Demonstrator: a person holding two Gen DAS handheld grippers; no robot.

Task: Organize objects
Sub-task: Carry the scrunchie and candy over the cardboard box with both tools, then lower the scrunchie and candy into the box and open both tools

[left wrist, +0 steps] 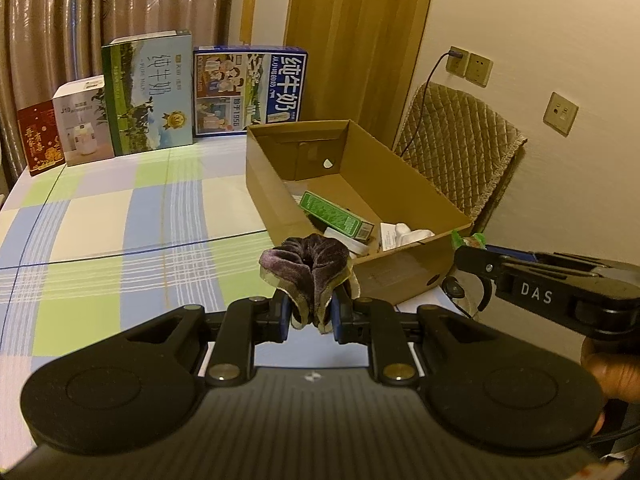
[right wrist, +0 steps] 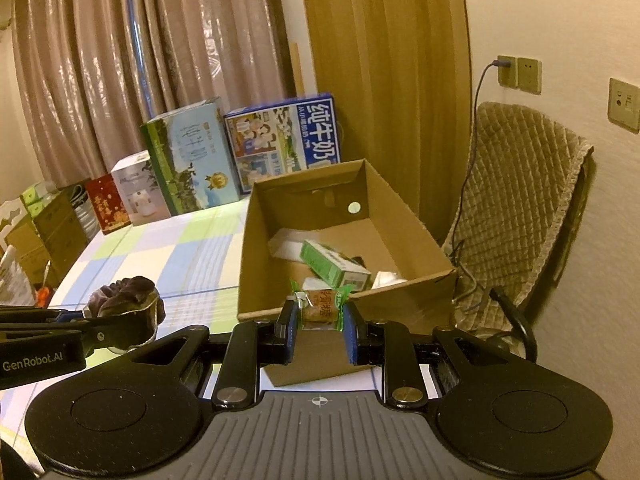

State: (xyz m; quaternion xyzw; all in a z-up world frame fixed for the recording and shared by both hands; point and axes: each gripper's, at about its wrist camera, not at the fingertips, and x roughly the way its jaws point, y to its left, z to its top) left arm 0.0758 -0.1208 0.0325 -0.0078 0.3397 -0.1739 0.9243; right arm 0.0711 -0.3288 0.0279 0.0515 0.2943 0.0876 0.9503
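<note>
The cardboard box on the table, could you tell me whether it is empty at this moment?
No, the cardboard box already holds a green carton and some white items lying on its floor.

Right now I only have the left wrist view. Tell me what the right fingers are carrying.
Observer: The right fingers are clamped on a small wrapped snack, brown in the middle with green wrapper ends.
Operator: Report what lies past the table's left edge.
Observer: Cardboard cartons stand stacked there, lower than the tabletop.
Operator: Follow the cable down from the wall socket.
Observer: It drops onto the chair and ends in a tangle beside the cardboard box.
</note>
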